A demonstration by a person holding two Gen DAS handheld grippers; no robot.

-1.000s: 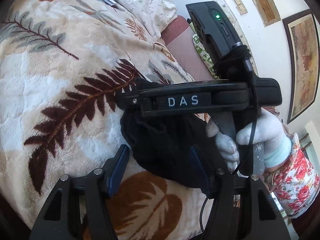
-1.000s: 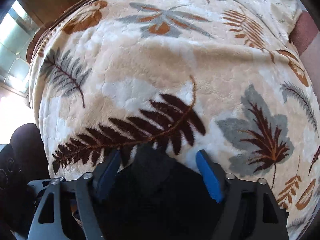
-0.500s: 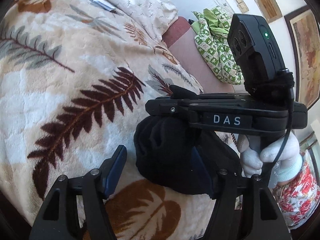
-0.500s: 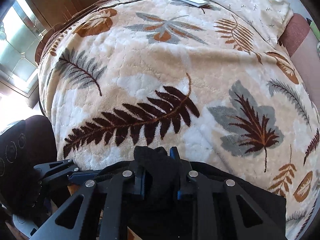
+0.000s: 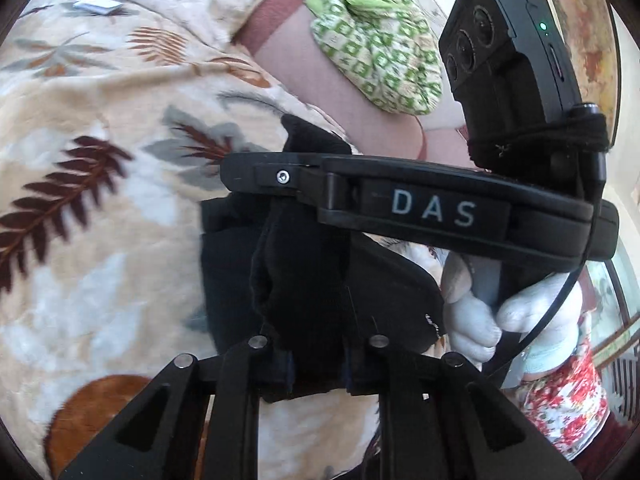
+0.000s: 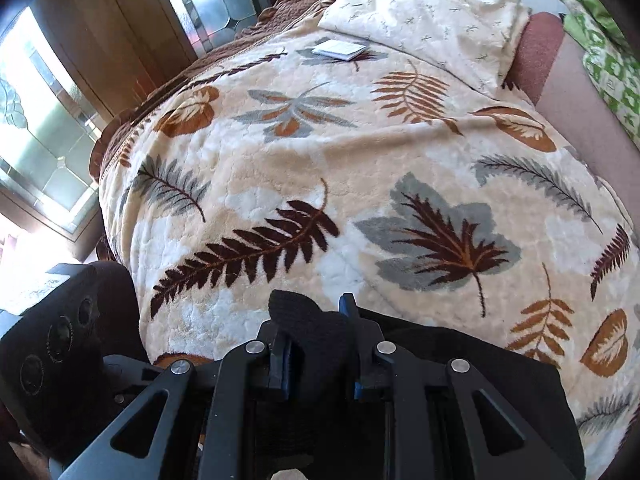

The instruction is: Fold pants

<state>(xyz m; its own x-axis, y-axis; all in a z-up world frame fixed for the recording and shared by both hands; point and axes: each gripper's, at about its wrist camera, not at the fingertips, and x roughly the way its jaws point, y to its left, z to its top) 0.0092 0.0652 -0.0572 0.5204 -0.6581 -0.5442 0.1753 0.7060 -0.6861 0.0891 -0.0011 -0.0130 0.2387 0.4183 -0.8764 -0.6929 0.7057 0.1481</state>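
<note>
The black pants (image 5: pixel 304 280) lie bunched on a leaf-patterned blanket (image 5: pixel 80 240) near its front edge. My left gripper (image 5: pixel 316 372) is shut on a thick fold of the pants. My right gripper (image 6: pixel 316 340) is shut on another bunch of the same black pants (image 6: pixel 480 360), with a tuft sticking up between its fingers. In the left wrist view the right gripper's body (image 5: pixel 420 208), marked DAS, crosses just above the pants, held by a white-gloved hand (image 5: pixel 492 312).
The blanket (image 6: pixel 360 160) covers a bed. A cream pillow (image 6: pixel 432 16) and a small white packet (image 6: pixel 340 49) lie at the far end. A green patterned cloth (image 5: pixel 380 52) sits on a brown edge at the right. Windows and wood panels stand at the left.
Both grippers went from open to shut on the pants: the right one first, then the left. The pants are bunched and lifted slightly, and both views have pulled back.
</note>
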